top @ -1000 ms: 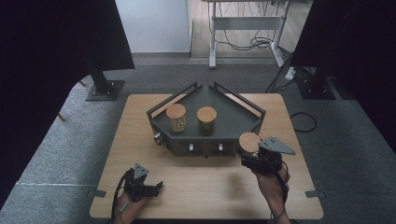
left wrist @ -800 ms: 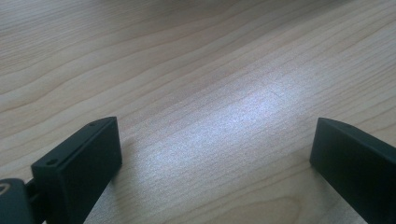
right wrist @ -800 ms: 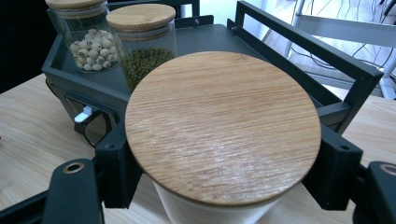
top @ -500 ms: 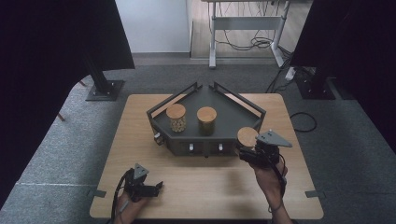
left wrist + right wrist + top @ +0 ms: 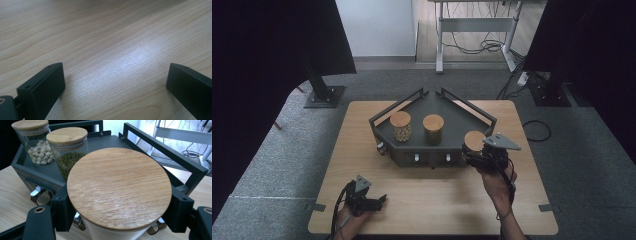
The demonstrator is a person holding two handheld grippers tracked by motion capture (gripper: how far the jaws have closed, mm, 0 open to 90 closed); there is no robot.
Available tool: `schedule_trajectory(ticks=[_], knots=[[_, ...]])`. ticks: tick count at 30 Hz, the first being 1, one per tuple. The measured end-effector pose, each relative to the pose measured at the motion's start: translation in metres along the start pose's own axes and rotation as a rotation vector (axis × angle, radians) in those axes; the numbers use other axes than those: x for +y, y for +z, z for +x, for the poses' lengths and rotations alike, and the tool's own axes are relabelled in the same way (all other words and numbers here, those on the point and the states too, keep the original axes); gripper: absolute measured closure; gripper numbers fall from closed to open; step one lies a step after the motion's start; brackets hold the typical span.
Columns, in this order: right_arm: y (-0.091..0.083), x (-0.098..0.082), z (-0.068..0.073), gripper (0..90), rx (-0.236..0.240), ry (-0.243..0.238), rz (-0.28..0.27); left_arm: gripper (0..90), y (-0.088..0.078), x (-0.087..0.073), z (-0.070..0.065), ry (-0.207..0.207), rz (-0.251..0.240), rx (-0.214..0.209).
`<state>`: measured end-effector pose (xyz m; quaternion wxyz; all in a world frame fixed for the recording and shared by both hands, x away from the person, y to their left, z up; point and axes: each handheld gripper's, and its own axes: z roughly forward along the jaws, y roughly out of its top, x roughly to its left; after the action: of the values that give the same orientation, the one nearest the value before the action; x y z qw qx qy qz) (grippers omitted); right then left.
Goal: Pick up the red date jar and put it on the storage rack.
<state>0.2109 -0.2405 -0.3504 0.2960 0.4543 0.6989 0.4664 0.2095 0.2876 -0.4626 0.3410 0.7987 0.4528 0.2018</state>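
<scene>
A glass jar with a round wooden lid (image 5: pixel 474 140) (image 5: pixel 119 187) is held at the front right corner of the dark tray (image 5: pixel 455 113). My right gripper (image 5: pixel 473 155) (image 5: pixel 120 213) is shut on it just below the lid, one black jaw on each side. The jar's body looks whitish, and its base is hidden. On the tray stand a jar of white beads (image 5: pixel 401 126) (image 5: pixel 37 143) and a jar of green beans (image 5: pixel 433 129) (image 5: pixel 68 155). My left gripper (image 5: pixel 380 200) (image 5: pixel 115 85) rests low over the table near its front left, open with bare wood between its jaws.
The tray has raised rails (image 5: pixel 162 148) on its back sides and small latches on its front face (image 5: pixel 432 158). A wooden table (image 5: pixel 427 200) carries everything. Dark screens on stands flank the table, and cables lie on the floor behind.
My right gripper has carried the wooden-lidded jar a little farther from the person, up against the tray's front right corner. The left gripper has stayed put.
</scene>
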Motion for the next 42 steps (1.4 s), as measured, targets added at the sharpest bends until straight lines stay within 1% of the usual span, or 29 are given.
schedule_trajectory(ticks=[18,32,42], knots=[[0.019,0.018,-0.002,24.9,-0.013,-0.007,0.011,1.9,0.000,0.000,0.001,0.005,0.003,-0.002],[0.032,0.026,-0.002,24.9,-0.029,-0.006,0.012,1.8,0.000,0.001,0.001,0.007,0.005,-0.004],[0.043,0.032,0.000,24.9,-0.036,-0.016,0.012,1.8,0.000,0.001,0.001,0.008,0.005,-0.005]])
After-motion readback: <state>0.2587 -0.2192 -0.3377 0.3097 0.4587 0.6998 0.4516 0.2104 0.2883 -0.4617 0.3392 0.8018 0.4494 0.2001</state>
